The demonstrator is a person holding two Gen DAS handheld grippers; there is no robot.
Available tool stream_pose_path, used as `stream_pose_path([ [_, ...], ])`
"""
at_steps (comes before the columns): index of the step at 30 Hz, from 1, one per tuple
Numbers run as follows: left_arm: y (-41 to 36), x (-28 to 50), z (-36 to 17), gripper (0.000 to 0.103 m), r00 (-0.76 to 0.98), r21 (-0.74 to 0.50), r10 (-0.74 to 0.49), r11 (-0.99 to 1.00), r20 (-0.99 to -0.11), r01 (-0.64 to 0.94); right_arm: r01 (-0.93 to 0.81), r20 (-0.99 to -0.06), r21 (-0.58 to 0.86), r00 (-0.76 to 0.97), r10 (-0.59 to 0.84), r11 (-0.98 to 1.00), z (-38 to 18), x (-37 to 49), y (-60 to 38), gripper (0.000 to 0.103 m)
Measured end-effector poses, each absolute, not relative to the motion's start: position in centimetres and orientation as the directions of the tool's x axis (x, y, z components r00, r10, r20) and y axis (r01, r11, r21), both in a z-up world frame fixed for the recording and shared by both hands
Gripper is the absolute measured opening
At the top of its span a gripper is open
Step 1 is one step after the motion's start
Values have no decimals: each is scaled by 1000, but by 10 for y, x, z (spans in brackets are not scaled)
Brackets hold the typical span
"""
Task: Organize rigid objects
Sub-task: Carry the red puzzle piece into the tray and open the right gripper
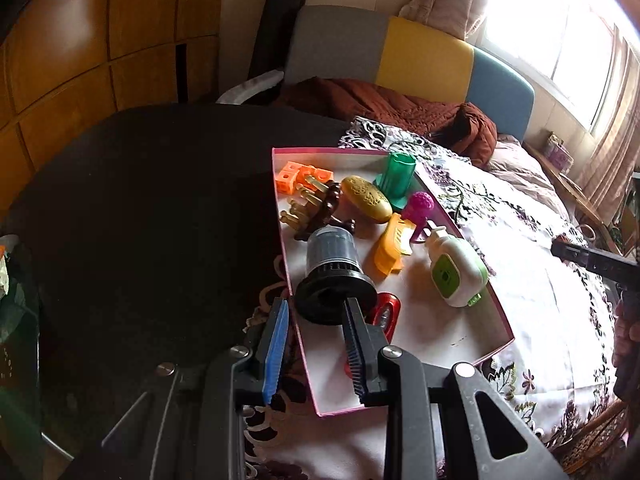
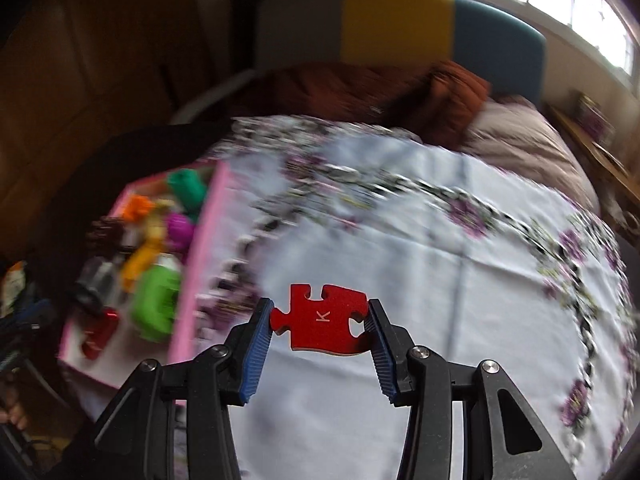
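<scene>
Left claw (image 1: 316,308): my two blue-padded fingers stand apart, nothing clamped. The black-based grey cylinder (image 1: 334,276) sits between the tips, in the near part of the pink box (image 1: 496,312); I can't tell whether either pad touches it. The left finger hangs outside the box's left wall, the right finger inside it.

Box contents, left to right: orange cube pieces (image 1: 294,176) at the far left corner, a dark brown rack with pale pegs (image 1: 316,210) beside them, a yellow-gold oval (image 1: 366,198), a green tube on a base (image 1: 396,178) at the far wall, a magenta ball-headed toy (image 1: 418,206), an orange clip-like piece (image 1: 392,246), a white-and-green dispenser (image 1: 456,272) near the right wall. A red item (image 1: 386,312) lies just behind my right finger.

The box rests on a floral cloth (image 1: 540,300).

Right claw (image 2: 321,322): closed on a red puzzle piece (image 2: 322,326) marked K, held above the cloth, well right of the box. This view is motion-blurred.
</scene>
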State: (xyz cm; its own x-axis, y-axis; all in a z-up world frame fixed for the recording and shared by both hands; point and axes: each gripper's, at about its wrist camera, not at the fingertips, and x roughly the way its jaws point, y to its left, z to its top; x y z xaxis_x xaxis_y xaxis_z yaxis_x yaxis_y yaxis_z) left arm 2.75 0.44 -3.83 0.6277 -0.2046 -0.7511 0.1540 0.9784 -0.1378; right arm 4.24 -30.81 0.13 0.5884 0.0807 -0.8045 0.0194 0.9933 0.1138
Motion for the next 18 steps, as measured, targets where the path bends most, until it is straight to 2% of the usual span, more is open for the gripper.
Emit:
stream_pose_path([
  [9,21,30,-38,27,644,-154,-181,983,-743,99,-305,-754,132,587,295,943,16,59,-179,47],
  [12,25,31,-38,27,645,-158,-178,983,-743,89,-359,-776,95,558,295,928,1,68,-151,47],
  [18,29,35,-42,27,638,-166,-175,983,-750,74,-400,-838,-12,504,209,917,-40,85,-127,47],
])
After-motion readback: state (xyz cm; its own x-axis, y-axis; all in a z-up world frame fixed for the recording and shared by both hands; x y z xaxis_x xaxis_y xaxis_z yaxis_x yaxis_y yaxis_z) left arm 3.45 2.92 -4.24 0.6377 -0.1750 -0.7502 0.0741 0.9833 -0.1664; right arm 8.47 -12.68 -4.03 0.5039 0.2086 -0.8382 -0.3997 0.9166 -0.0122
